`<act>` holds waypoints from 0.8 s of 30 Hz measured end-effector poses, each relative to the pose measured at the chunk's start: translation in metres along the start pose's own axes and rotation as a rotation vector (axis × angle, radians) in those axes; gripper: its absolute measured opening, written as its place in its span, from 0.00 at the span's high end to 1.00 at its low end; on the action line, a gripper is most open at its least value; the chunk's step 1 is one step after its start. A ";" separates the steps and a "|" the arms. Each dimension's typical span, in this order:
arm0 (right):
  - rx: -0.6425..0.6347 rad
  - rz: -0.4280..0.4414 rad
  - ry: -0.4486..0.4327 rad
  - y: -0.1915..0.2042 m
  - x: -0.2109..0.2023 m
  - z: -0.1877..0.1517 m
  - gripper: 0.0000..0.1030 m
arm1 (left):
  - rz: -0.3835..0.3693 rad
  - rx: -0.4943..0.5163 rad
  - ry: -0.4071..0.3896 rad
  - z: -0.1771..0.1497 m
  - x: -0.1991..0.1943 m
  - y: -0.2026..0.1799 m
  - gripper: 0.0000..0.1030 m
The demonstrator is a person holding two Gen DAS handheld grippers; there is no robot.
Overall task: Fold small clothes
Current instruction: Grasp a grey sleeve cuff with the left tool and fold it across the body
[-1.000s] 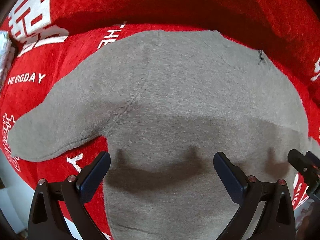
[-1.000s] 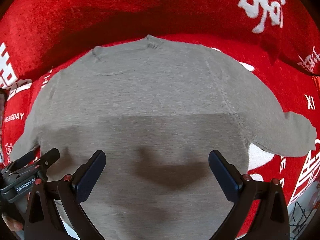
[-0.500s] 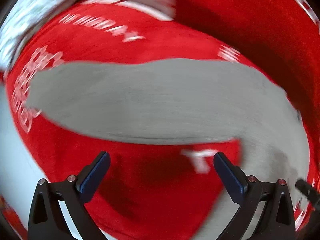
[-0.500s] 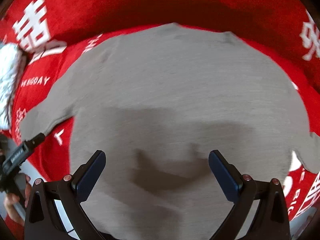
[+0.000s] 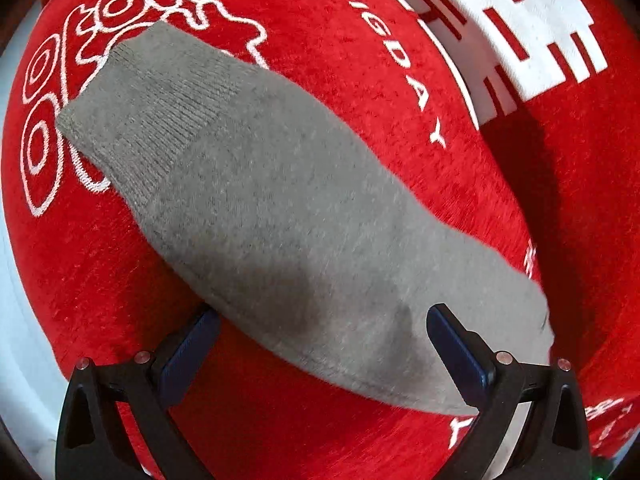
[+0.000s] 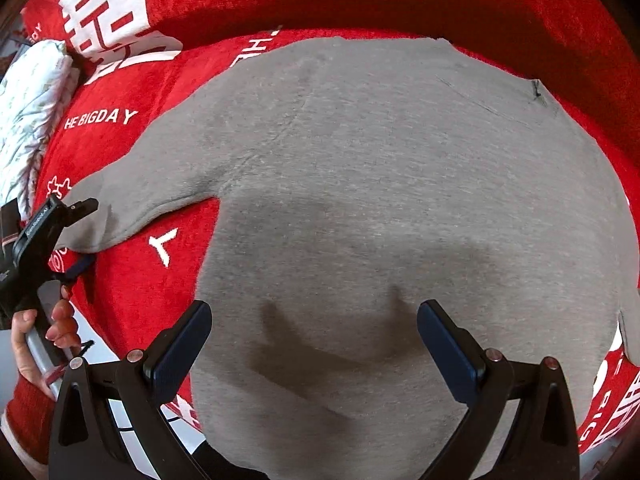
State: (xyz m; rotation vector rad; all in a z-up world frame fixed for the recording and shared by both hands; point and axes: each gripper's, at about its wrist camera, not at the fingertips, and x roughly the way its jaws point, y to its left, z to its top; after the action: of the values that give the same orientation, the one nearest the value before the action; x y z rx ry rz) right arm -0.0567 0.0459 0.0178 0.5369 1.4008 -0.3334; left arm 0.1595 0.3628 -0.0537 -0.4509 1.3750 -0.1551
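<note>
Black-framed with dark blue pads, the left claw (image 5: 322, 340) hangs with its fingers spread wide and gripping nothing; the near stretch of the grey sleeve (image 5: 256, 208) lies between them. In the right wrist view the same claw (image 6: 76, 236) shows at the left edge by the sleeve's end, with the person's left hand (image 6: 40, 336) around its handle. The right claw (image 6: 314, 336) is likewise spread wide over the lower body of the grey sweater (image 6: 380, 208), casting its shadow on the knit, holding nothing.

Farther out, the sweater lies flat on a red cover (image 6: 132, 272) printed with white letters and characters. Its sleeve runs out to the left, ending in a ribbed cuff (image 5: 148, 108) over a white outline pattern. Beyond it, the collar end lies against a raised red fold (image 6: 400, 4). A pale patterned cloth (image 6: 28, 96) sits at the far left.
</note>
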 end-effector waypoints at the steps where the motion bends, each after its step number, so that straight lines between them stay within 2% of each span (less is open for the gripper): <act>1: 0.001 0.000 -0.001 0.001 0.000 0.000 0.01 | 0.007 0.005 -0.013 0.002 -0.004 0.003 0.07; 2: 0.002 0.002 -0.003 0.000 -0.001 0.000 0.01 | 0.025 0.013 -0.016 -0.007 0.000 -0.008 0.23; 3: 0.004 0.004 -0.005 -0.001 -0.002 -0.001 0.01 | 0.033 0.025 -0.013 -0.006 0.003 -0.012 0.45; 4: 0.005 0.007 -0.007 -0.002 -0.003 -0.001 0.01 | 0.022 0.042 -0.005 -0.004 0.004 -0.012 0.60; 7: 0.013 0.013 -0.009 -0.008 -0.005 -0.005 0.01 | -0.038 0.080 -0.005 0.003 -0.002 -0.012 0.90; 8: 0.019 0.016 -0.011 -0.011 -0.006 -0.006 0.01 | -0.076 0.090 -0.001 0.004 -0.008 -0.007 0.93; 11: 0.044 0.023 -0.016 -0.022 -0.008 -0.010 0.01 | -0.159 0.133 -0.037 0.010 -0.026 -0.009 0.93; 15: 0.080 0.040 -0.039 -0.038 -0.015 -0.013 0.01 | -0.291 0.252 -0.067 0.007 -0.056 -0.038 0.93; 18: 0.111 0.054 -0.065 -0.054 -0.022 -0.016 0.01 | -0.400 0.329 -0.047 -0.010 -0.061 -0.097 0.93; 19: 0.129 0.056 -0.078 -0.061 -0.026 -0.017 0.01 | -0.430 0.361 -0.043 -0.018 -0.055 -0.130 0.93; 24: 0.232 0.082 -0.136 -0.104 -0.043 -0.025 0.01 | -0.533 0.562 0.001 -0.058 -0.058 -0.229 0.93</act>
State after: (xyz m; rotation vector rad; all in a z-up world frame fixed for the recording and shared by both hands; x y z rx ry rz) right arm -0.1385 -0.0311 0.0419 0.7458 1.2121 -0.4608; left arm 0.1269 0.1642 0.0826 -0.3298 1.1221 -0.9517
